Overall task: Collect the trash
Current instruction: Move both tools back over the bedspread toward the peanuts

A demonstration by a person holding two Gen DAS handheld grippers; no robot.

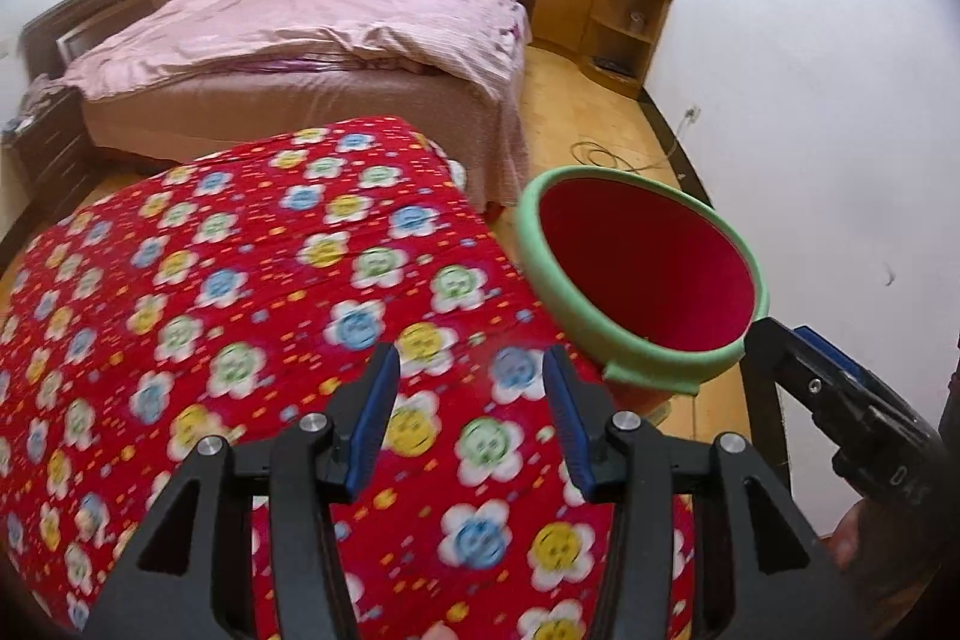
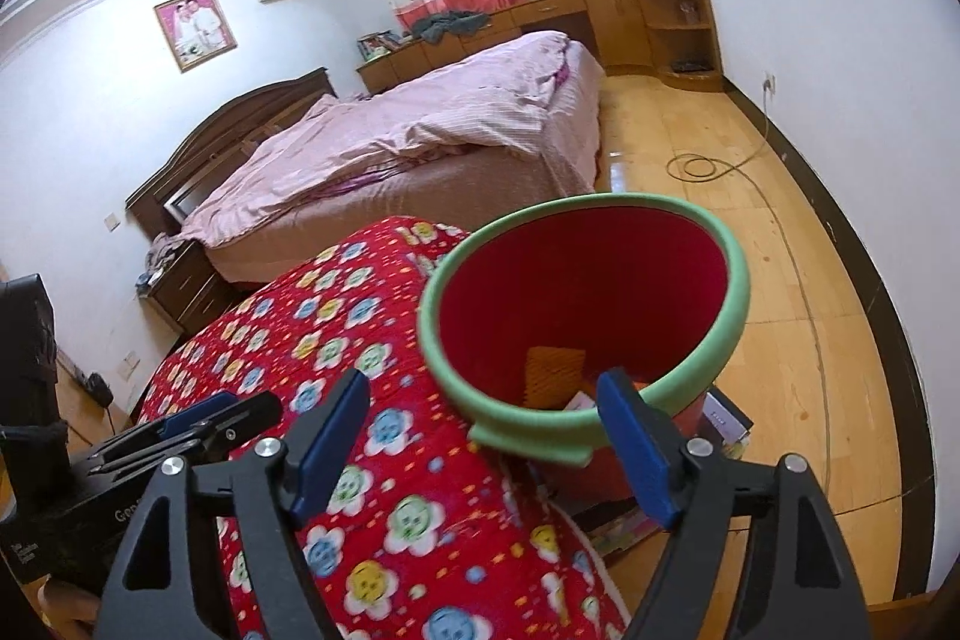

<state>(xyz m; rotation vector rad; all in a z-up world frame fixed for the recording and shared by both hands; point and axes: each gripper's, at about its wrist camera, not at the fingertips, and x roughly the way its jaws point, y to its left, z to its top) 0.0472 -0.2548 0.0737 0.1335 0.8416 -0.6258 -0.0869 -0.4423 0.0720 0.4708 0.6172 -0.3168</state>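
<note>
A red bin point(image 2: 600, 280) with a green rim stands beside the red floral quilt point(image 2: 360, 352). In the right wrist view an orange ridged scrap point(image 2: 555, 370) and a pale paper point(image 2: 579, 400) lie at its bottom. My right gripper point(image 2: 486, 388) is open just in front of the bin, with its right finger point(image 2: 636, 448) over the near rim and nothing gripped. My left gripper point(image 1: 471, 370) hangs open over the quilt point(image 1: 240, 340), left of the bin point(image 1: 642, 274), with nothing between its blue pads. Each view catches the other gripper at its edge: the right gripper point(image 1: 780, 340), the left gripper point(image 2: 240, 409).
A bed with pink bedding point(image 1: 312, 34) lies beyond the quilt. Wooden cabinets point(image 1: 600, 4) run along the far wall under the window. A coiled cable point(image 2: 696, 166) lies on the wooden floor point(image 2: 810, 340). Flat boxes point(image 2: 726, 418) sit on the floor by the bin. A dark nightstand point(image 2: 186, 286) stands left.
</note>
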